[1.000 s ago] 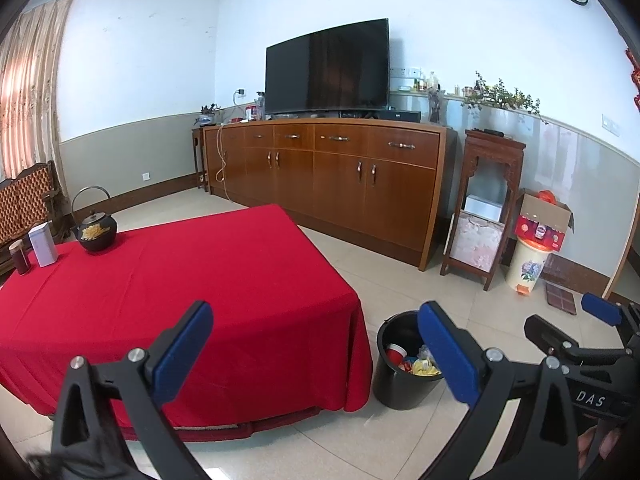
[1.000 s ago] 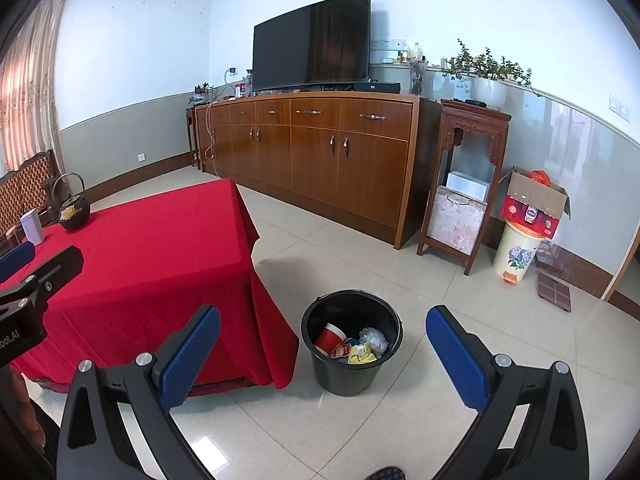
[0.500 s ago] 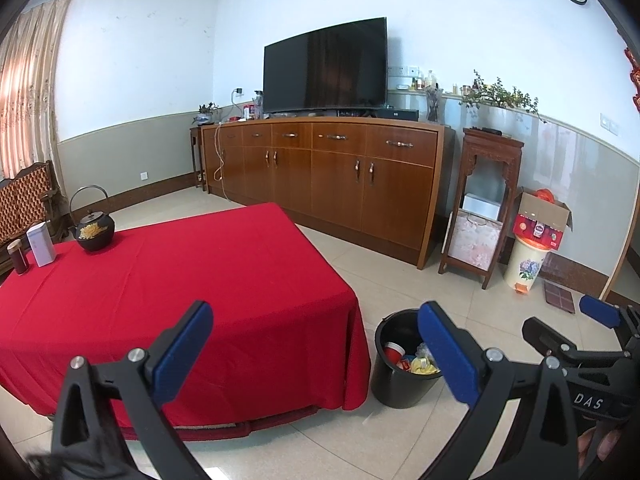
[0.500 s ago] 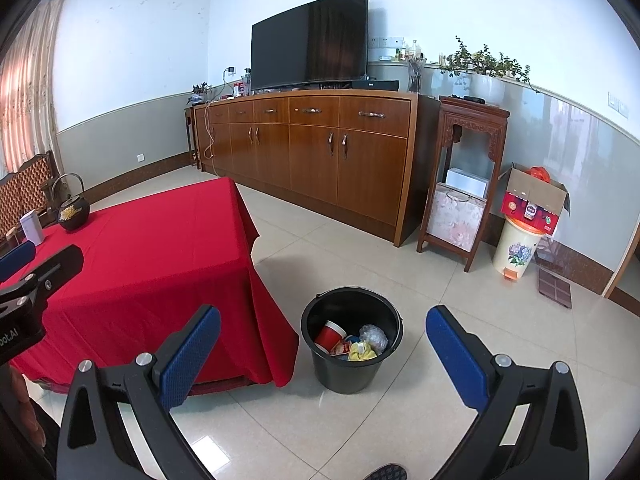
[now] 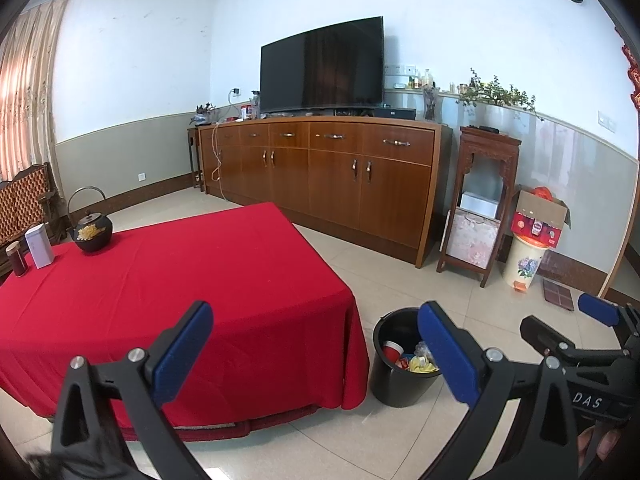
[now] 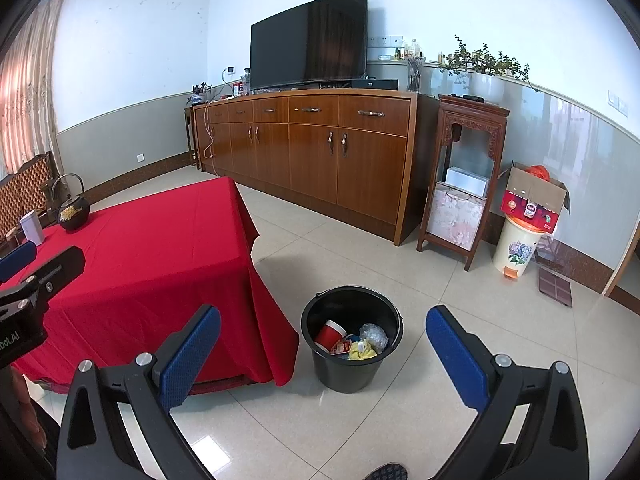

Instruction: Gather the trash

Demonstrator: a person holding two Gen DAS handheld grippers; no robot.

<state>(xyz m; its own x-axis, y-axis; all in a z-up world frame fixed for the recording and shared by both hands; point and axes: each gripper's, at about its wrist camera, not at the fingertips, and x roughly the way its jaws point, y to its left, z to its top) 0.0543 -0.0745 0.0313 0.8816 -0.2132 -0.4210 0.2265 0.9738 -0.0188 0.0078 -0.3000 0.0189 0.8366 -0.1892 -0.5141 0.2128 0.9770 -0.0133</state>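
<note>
Trash is seen gathered in the black bucket (image 6: 352,338), which stands on the tiled floor (image 6: 460,304) just beside the near right corner of the table (image 5: 168,280). Inside it a red cup (image 6: 329,334), a crumpled clear bag (image 6: 374,335) and a yellow wrapper (image 6: 362,351) can be made out. The bucket's place by the table corner is judged to keep it within easy reach of anything lifted off the cloth.

Both tongs are held wide and empty: the left tongs (image 5: 316,354) are pointed over the table edge, and the right tongs (image 6: 324,354) are aimed at the bucket, which sits framed between the blue pads (image 6: 456,354).

On the red tablecloth only a black teapot (image 5: 93,232), a white tin (image 5: 39,246) and a small dark jar (image 5: 17,258) are seen, grouped at the far left; these are taken for household things, not litter. No loose trash is visible on the table or the floor, so the collecting is judged to be finished or nearly so.
</note>
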